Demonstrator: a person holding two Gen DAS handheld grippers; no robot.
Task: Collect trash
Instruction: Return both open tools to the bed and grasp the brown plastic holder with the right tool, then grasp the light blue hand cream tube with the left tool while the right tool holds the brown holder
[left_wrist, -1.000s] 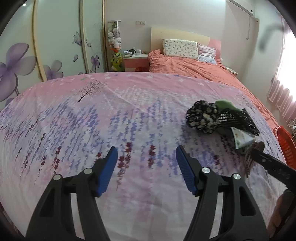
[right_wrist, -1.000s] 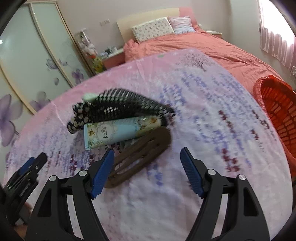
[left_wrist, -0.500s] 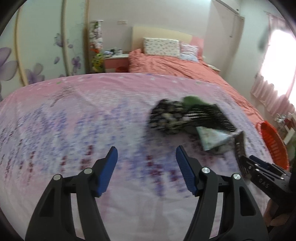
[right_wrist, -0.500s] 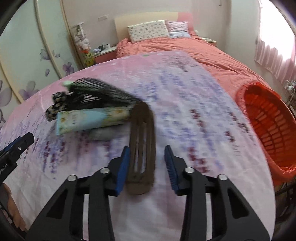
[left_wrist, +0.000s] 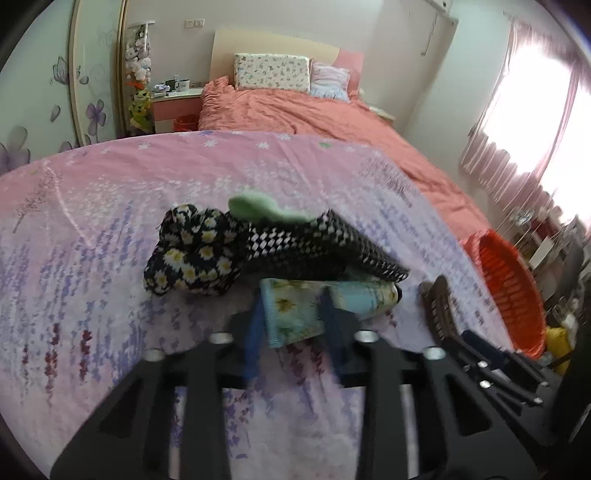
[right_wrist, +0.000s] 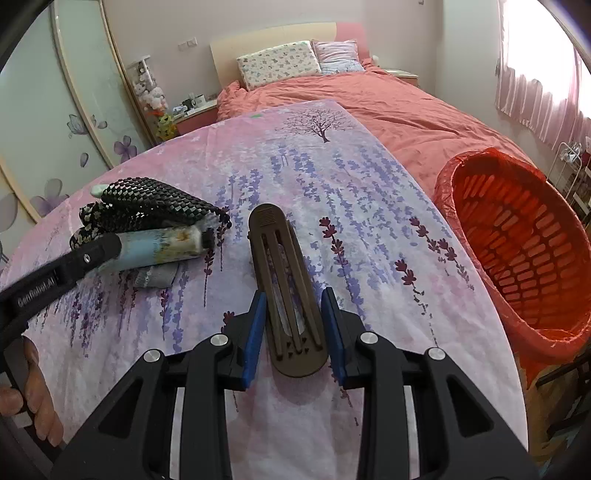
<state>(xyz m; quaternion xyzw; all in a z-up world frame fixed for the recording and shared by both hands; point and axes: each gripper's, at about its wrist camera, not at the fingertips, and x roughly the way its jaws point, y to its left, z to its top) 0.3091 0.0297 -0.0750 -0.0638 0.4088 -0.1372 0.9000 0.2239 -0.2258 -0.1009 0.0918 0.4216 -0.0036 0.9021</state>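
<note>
Our floral bedspread (right_wrist: 369, 206) over the bed, red basket (right_wrist: 517, 236) off its right edge, left claw (left_wrist: 291, 325) closing around the tube (left_wrist: 295, 310), blurred, right claw (right_wrist: 293, 332) clamped on the brown clip (right_wrist: 284, 280), pile's green item half hidden.

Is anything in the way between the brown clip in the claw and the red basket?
Nothing visible is. The brown clip sits in the right claw; only bare bedspread lies between it and the red basket.
</note>
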